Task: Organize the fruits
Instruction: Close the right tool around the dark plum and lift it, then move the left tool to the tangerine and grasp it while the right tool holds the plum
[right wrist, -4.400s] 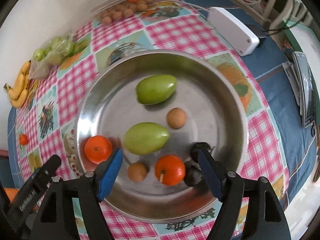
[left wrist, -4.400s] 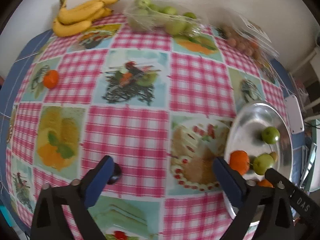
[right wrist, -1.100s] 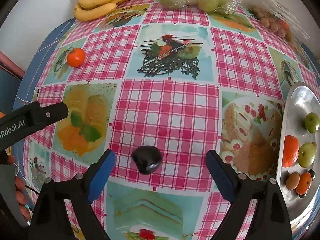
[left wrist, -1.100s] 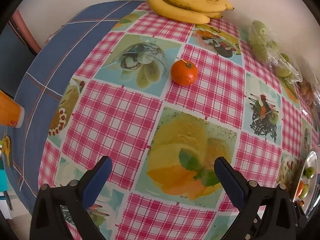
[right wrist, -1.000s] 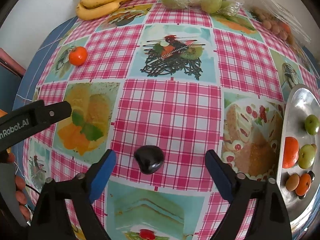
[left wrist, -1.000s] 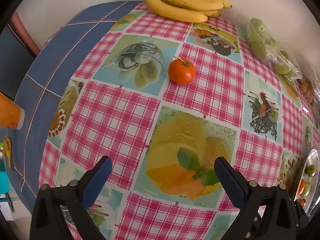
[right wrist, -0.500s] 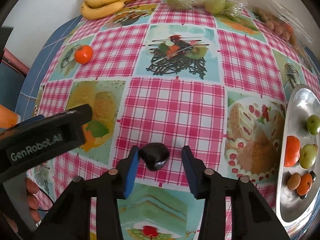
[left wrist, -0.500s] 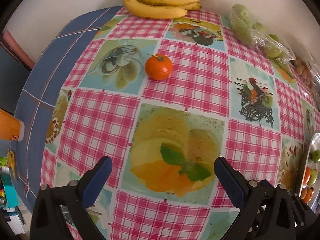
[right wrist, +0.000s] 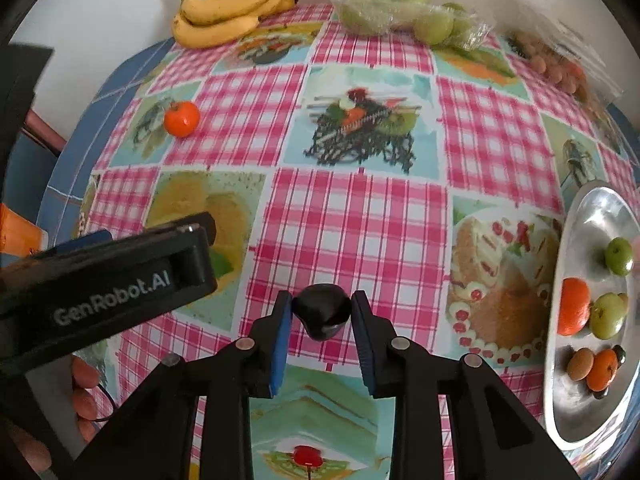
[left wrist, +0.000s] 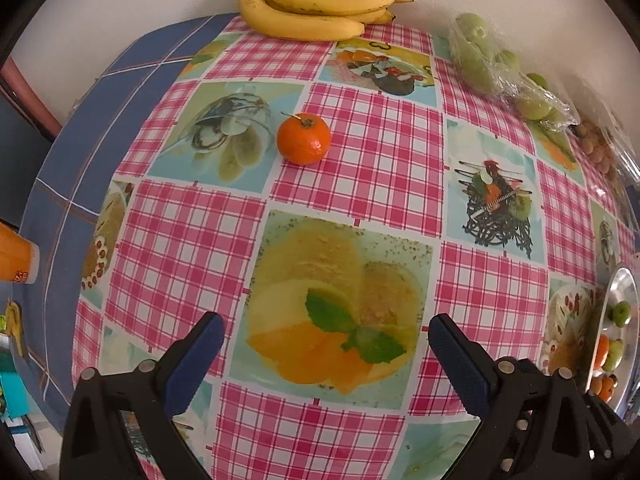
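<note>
My right gripper (right wrist: 322, 312) is shut on a dark plum (right wrist: 322, 310) low over the checked tablecloth. The metal bowl (right wrist: 584, 216) at the right edge holds mandarins, green fruits and small brown fruits. It also shows in the left wrist view (left wrist: 622, 284). My left gripper (left wrist: 324, 344) is open and empty above the tablecloth. A loose mandarin (left wrist: 304, 139) lies well ahead of it, slightly left. The mandarin also shows in the right wrist view (right wrist: 181, 118) at far left. The left gripper's body (right wrist: 108, 276) fills the left side of the right wrist view.
A bunch of bananas (left wrist: 320, 6) lies at the far edge by the wall. A plastic bag of green fruits (right wrist: 404, 10) and a clear pack of small brown fruits (right wrist: 556, 62) lie at the back right. An orange cup (left wrist: 14, 258) stands off the table's left edge.
My right gripper has closed on the dark plum, which lay free between its open fingers a second ago. My left gripper has moved closer to the loose mandarin.
</note>
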Motion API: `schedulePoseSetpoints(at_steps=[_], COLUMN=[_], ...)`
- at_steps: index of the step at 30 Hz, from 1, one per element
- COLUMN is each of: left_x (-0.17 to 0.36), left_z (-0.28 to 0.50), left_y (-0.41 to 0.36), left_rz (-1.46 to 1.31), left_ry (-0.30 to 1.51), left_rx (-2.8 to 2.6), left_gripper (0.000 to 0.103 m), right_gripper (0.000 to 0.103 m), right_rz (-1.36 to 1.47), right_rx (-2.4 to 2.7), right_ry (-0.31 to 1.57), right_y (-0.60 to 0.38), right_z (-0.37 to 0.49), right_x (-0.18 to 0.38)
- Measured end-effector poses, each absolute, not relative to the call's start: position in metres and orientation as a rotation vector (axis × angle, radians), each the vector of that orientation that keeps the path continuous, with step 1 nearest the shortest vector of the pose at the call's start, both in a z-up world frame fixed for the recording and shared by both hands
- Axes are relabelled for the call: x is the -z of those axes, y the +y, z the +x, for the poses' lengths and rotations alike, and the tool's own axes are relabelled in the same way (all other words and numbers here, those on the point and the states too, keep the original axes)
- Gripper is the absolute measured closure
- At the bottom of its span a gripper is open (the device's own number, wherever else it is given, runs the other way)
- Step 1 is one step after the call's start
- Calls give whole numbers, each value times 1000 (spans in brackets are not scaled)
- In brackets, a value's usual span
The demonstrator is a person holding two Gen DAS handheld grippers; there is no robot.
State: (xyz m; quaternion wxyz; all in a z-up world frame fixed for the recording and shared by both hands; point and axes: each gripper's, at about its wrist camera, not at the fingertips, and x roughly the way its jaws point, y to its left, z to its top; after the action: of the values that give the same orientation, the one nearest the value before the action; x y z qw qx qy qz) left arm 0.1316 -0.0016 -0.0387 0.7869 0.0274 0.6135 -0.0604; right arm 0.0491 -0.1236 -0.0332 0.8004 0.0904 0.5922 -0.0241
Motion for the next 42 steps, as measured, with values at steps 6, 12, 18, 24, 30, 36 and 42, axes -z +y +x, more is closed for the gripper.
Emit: schedulePoseSetpoints(at_steps=[6,12,18,24,30,36,42], left_x=[29,20,7,1,9,22,31], left_z=[138,150,164,177,198,217,229], left_y=[3,5,6,9,13,21,11], left_rz=[39,33,15,16,-4,-42,-28], left_ry=[1298,1266,1213,1164,1159,1159,1141], left_rx=[136,146,177,184,194,173,181], left_gripper=[0,0,0,2,13,26,38], right_gripper=[72,72,72,72,72,72,72], right_rz=[172,171,177,174,154,150,164], right_rx=[90,125,136,152,164,171,173], right_ry=[1240,1234,1222,1223,1215,1219,1229], right_y=[-134,-145,-151,-157,-160,-167,-175], right_z=[53,56,69,78,91,104,113], right_x=[21,21,21,23,22,26,33])
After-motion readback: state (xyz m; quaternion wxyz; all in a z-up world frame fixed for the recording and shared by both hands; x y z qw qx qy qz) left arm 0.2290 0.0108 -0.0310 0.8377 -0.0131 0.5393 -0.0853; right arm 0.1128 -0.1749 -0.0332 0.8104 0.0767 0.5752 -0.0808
